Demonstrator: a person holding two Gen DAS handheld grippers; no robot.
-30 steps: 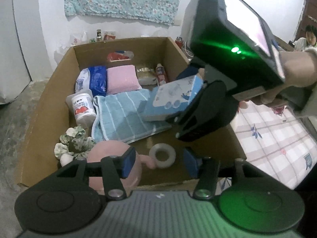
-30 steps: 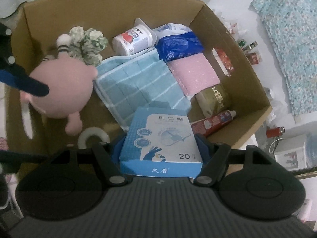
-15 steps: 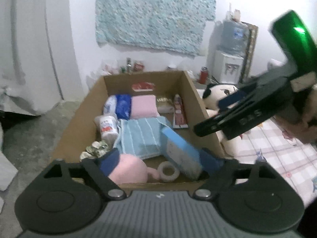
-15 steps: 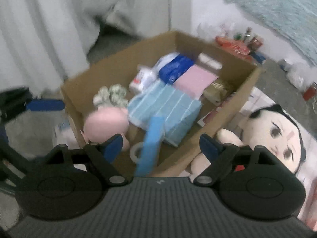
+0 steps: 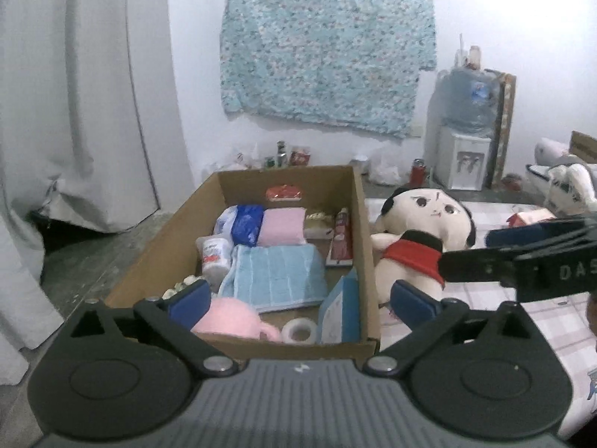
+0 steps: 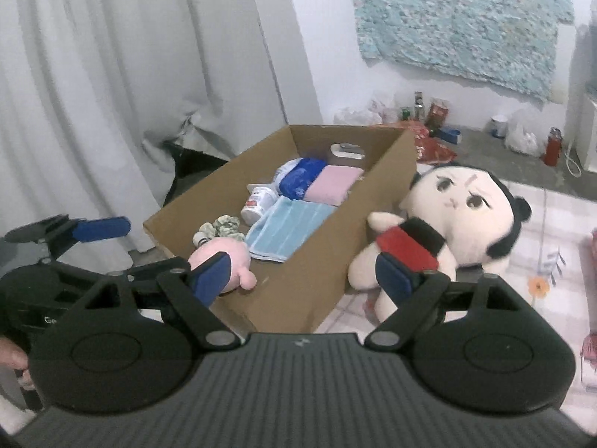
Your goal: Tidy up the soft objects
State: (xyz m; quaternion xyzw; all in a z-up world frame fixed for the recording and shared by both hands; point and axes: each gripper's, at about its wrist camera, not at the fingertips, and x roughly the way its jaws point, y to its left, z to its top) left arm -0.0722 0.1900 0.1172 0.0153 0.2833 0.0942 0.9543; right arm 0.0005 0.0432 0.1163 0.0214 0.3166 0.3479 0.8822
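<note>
Cardboard box [image 5: 179,246] is holding the blue towel [image 5: 276,272] and pink plush [image 5: 227,317]; left tongs [image 5: 298,298] are opening wider, empty, while right tongs [image 6: 302,272] are gaping, gripping nothing.

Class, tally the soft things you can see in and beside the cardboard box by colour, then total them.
Pink: 2, plush, folded cloth
Light blue: 1, towel
Cream: 1, doll beside the box
Total: 4
</note>
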